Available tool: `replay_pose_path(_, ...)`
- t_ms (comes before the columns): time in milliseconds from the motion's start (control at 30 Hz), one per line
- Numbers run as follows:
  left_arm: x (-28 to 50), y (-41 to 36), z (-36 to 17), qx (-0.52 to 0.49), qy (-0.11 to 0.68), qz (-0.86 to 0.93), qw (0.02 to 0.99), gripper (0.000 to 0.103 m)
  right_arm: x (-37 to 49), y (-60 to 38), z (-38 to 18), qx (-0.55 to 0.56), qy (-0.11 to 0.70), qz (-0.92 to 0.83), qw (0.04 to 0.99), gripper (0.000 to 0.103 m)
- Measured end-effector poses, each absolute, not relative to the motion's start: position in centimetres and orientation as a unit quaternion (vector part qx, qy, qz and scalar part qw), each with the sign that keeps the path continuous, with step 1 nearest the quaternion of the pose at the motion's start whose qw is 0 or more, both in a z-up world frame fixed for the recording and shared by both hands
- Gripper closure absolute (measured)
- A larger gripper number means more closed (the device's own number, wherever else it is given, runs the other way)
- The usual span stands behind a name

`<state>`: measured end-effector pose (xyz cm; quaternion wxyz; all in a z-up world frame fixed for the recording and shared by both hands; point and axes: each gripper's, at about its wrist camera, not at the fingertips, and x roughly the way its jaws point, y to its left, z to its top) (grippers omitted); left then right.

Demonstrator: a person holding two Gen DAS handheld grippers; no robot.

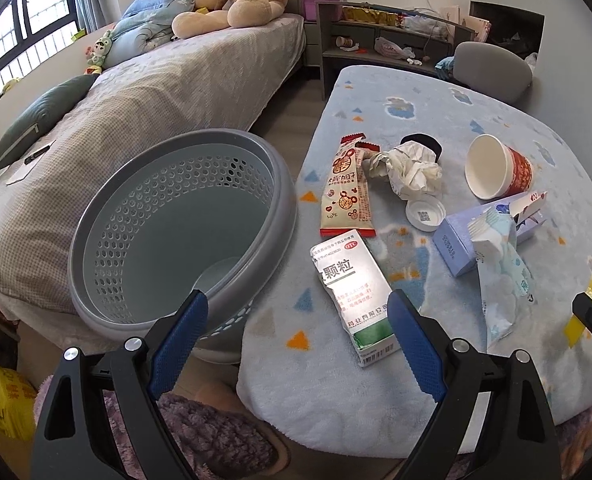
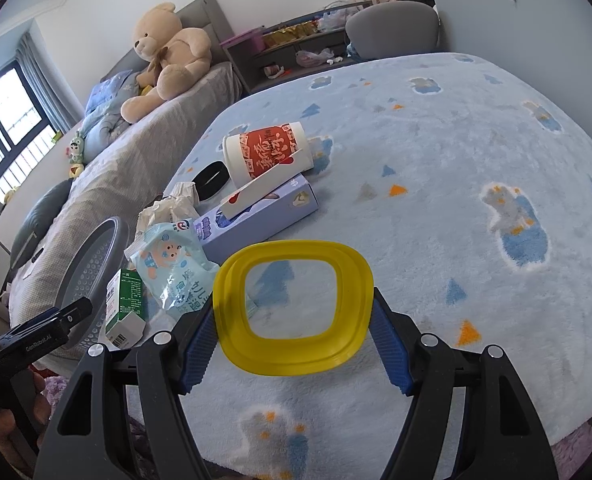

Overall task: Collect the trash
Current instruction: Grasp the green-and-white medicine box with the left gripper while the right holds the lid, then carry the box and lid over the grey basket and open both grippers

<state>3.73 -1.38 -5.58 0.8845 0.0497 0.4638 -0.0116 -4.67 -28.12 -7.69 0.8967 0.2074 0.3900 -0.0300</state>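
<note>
Much of the yellow lid (image 2: 292, 312) is only partly readable: its clear centre shows the blue rug (image 2: 436, 168) through it, and its side edges sit against the blue pads of the right gripper (image 2: 292, 332), so it is hard to tell whether the fingers press it or merely bracket it. Those fingers stand moderately apart with the lid filling the gap between them. In the left wrist view only a yellow corner of that lid shows at the right margin.

The grey perforated basket (image 1: 96, 240) stands off the rug's left edge, beside the bed (image 1: 156, 92); its visible inside holds nothing. The left gripper (image 1: 298, 312) hangs wide open, gripping nothing, one pad over the basket's near rim and the other just right of the white medicine box (image 1: 352, 292), which lies right of the basket on the rug.

Beyond the box lie a snack wrapper (image 1: 346, 192), crumpled paper (image 1: 408, 168), a white cap (image 1: 426, 212), a tipped paper cup (image 1: 496, 168) that looks empty, a purple carton (image 1: 456, 244) and a baby-print wipes pack (image 1: 500, 276). A black ring (image 2: 212, 180) is half hidden behind the paper.
</note>
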Motion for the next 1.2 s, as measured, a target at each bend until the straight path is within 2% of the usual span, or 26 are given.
replay_pose_path(633,6.4,-4.7,-9.3,0.053,0.504,-0.028,0.862,0.017,-4.8,-28.1,-7.8,0.210,0.386,-0.027,0.898,0.035)
replay_pose_path(700,6.5,-4.8,-9.4,0.051,0.505,-0.032,0.861,0.026,-4.8,-28.2,-7.8,0.211,0.386,-0.027,0.898,0.035)
replay_pose_path(767,6.5,-4.9,-9.6,0.046,0.512,-0.045,0.856,0.043,-4.8,-28.2,-7.8,0.210,0.386,-0.027,0.898,0.035)
replay_pose_path(867,6.2,-5.2,-9.3,0.040,0.511,-0.066,0.856,0.058,-4.8,-28.2,-7.8,0.210,0.386,-0.027,0.898,0.035)
replay_pose_path(1200,4.3,-4.7,-7.2,0.044,0.485,-0.079,0.870,0.066,-5.4,-27.7,-7.4,0.200,0.387,-0.030,0.899,0.035)
